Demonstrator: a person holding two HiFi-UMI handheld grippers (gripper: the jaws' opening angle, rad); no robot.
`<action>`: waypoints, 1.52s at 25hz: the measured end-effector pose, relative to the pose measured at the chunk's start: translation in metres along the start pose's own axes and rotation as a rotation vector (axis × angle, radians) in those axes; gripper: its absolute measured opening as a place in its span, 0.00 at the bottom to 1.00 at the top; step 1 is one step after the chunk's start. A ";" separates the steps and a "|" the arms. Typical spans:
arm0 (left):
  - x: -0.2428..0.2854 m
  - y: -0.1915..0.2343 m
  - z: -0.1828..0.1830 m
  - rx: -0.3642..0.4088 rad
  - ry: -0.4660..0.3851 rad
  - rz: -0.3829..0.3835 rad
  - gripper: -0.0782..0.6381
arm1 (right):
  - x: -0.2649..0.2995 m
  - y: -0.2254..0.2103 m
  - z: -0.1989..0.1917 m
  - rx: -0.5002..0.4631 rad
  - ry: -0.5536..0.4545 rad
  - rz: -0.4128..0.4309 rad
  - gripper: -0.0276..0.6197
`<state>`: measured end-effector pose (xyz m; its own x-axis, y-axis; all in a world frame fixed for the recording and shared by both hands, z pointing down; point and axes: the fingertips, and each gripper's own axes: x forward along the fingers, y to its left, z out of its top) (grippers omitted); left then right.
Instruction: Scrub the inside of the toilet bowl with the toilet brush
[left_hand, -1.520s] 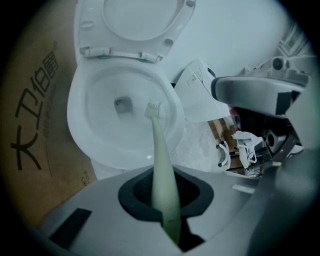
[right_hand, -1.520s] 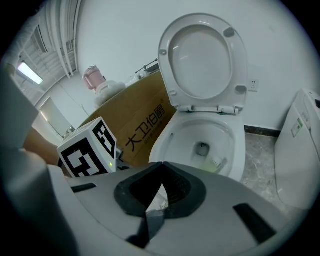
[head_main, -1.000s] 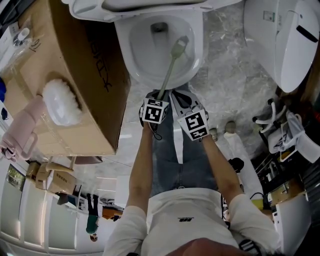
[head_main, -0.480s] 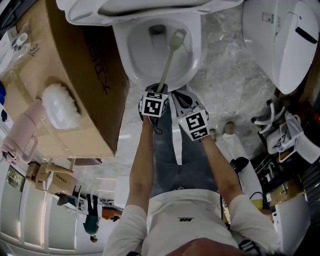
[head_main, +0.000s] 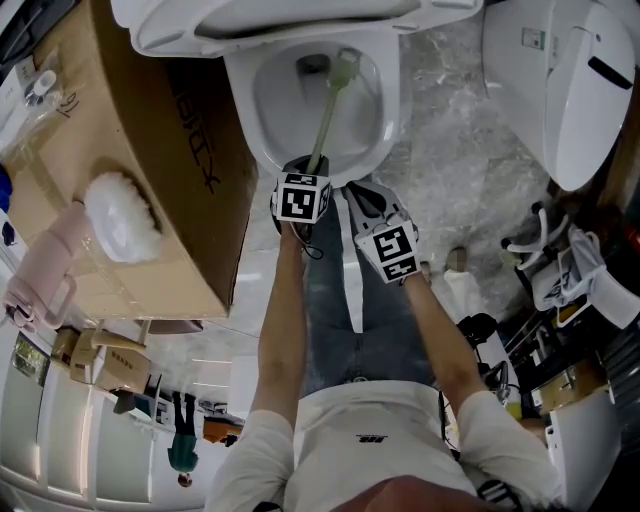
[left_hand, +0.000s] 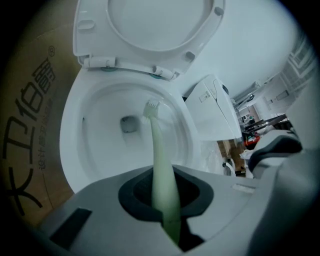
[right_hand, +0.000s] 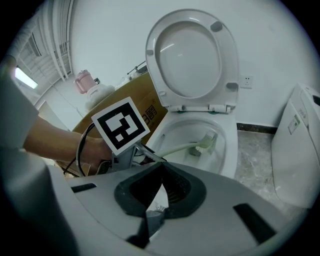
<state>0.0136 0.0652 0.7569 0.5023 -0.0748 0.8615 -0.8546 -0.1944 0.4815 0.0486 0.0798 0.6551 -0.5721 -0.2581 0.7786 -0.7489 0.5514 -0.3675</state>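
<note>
The brush head (head_main: 343, 68) had moved from the toilet bowl's (head_main: 390, 105) 3 o'clock side toward 1 o'clock, beside the drain (head_main: 312, 65). The left claw (left_hand: 164, 192) gripped the handle (left_hand: 156, 145); the right claw (right_hand: 162, 170) was closed and empty. Scrubbing seemed partway done, with the near wall probably left.

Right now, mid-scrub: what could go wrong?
1. The left gripper alone clamps the toilet brush near the end of its long thin handle. Pushing the head against the toilet bowl may twist it or let it slip in the jaws.
2. The right gripper, shut and empty, sits close beside the left one. A sideways stroke could knock them together.
3. The cardboard box stands close beside the bowl, so splashes may wet it.
</note>
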 end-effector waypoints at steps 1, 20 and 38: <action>-0.001 0.004 0.002 -0.002 -0.003 0.006 0.16 | 0.000 0.000 0.001 0.000 -0.001 -0.001 0.04; -0.042 0.065 -0.008 -0.108 -0.055 0.106 0.16 | 0.006 0.012 0.006 -0.005 -0.010 -0.003 0.04; -0.062 0.076 -0.067 -0.142 0.008 0.111 0.16 | 0.010 0.037 -0.002 0.012 -0.021 -0.008 0.04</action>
<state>-0.0917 0.1210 0.7509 0.4029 -0.0802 0.9117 -0.9152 -0.0453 0.4005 0.0164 0.0992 0.6503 -0.5733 -0.2792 0.7703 -0.7572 0.5396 -0.3681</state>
